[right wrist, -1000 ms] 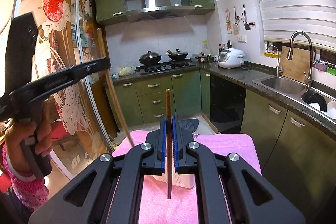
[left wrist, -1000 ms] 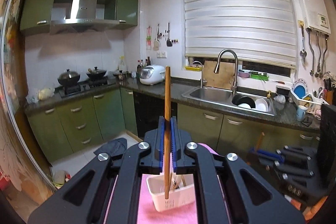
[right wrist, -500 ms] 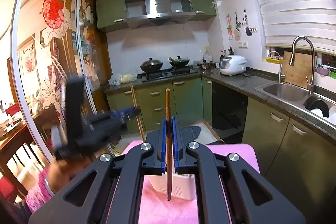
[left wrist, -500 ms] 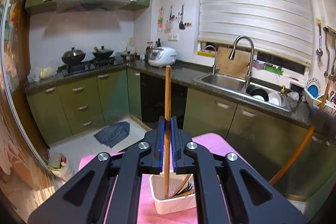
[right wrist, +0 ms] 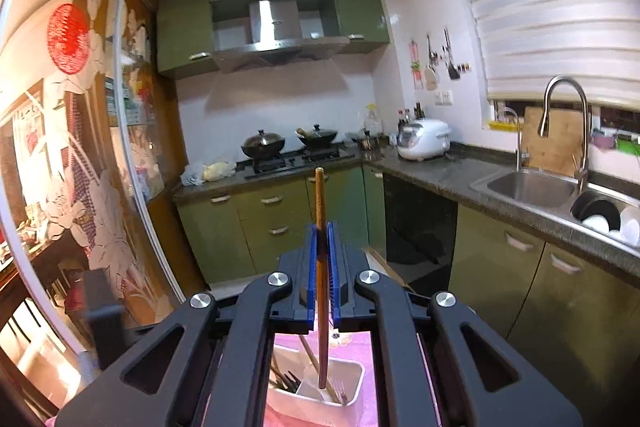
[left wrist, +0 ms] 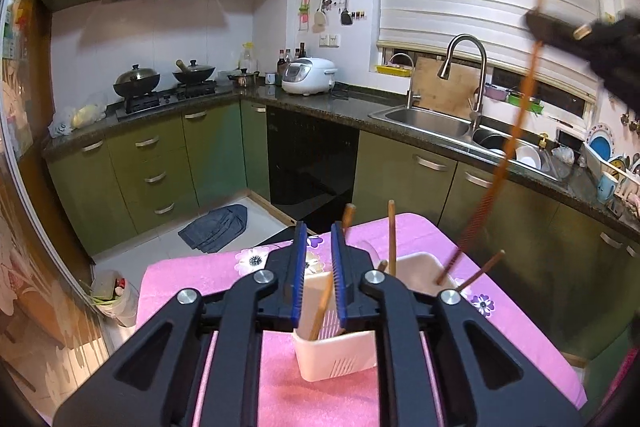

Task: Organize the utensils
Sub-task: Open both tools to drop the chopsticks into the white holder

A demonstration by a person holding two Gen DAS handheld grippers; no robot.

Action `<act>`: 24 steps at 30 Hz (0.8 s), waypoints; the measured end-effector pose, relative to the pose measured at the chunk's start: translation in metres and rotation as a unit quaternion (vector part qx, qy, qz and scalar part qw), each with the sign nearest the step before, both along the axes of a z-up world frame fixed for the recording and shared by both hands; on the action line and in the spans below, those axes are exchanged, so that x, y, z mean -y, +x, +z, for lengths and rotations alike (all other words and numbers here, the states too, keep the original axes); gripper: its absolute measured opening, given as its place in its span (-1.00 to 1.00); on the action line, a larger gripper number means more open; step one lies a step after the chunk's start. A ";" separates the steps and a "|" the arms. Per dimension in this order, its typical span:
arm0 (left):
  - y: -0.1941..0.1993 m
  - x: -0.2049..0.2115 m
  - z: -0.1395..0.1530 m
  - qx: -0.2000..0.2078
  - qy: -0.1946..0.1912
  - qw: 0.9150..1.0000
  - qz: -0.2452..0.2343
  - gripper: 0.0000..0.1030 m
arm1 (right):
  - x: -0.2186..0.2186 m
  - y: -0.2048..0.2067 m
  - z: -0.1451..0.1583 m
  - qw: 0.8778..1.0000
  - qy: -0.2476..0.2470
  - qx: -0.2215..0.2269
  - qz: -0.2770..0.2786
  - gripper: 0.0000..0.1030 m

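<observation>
My left gripper (left wrist: 319, 263) is open over a white utensil caddy (left wrist: 336, 359) on a pink mat (left wrist: 192, 275). A wooden chopstick (left wrist: 322, 311) leans loose in the caddy between the jaws, beside other chopsticks (left wrist: 391, 235). My right gripper (right wrist: 322, 247) is shut on a brown chopstick (right wrist: 320, 211), held upright with its lower tip in the caddy (right wrist: 352, 387), which also holds forks and chopsticks. In the left wrist view the right gripper (left wrist: 560, 29) is blurred at upper right with its chopstick (left wrist: 500, 167) slanting down into the caddy.
Green cabinets and a dark counter run around the room, with a sink (left wrist: 424, 119) and faucet, a rice cooker (left wrist: 308, 75), and woks on the stove (left wrist: 160, 95). A cloth (left wrist: 216, 227) and a bin (left wrist: 108, 291) lie on the floor.
My left gripper has opened and let its chopstick drop into the caddy. My right gripper has lowered its chopstick, so the tip now stands in the caddy.
</observation>
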State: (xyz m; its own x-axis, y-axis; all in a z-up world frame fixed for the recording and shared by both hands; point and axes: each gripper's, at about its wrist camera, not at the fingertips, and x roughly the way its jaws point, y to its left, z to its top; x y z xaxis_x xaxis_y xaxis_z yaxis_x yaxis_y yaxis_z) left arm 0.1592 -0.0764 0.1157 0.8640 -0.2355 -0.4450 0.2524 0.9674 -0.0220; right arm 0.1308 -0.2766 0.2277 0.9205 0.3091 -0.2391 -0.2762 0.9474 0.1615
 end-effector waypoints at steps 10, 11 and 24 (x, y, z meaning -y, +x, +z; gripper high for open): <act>-0.047 -0.003 0.008 0.016 -0.014 0.999 -0.026 -0.39 | -0.016 0.039 -0.072 0.998 -0.023 -0.054 -0.015 -0.88; -0.053 -0.002 0.008 0.016 -0.015 0.999 -0.029 -0.34 | -0.018 0.039 -0.078 0.998 -0.026 -0.057 -0.015 -0.88; -0.104 -0.004 0.007 0.035 -0.024 0.999 -0.029 0.24 | -0.031 0.025 -0.120 0.995 -0.050 -0.082 -0.019 -0.39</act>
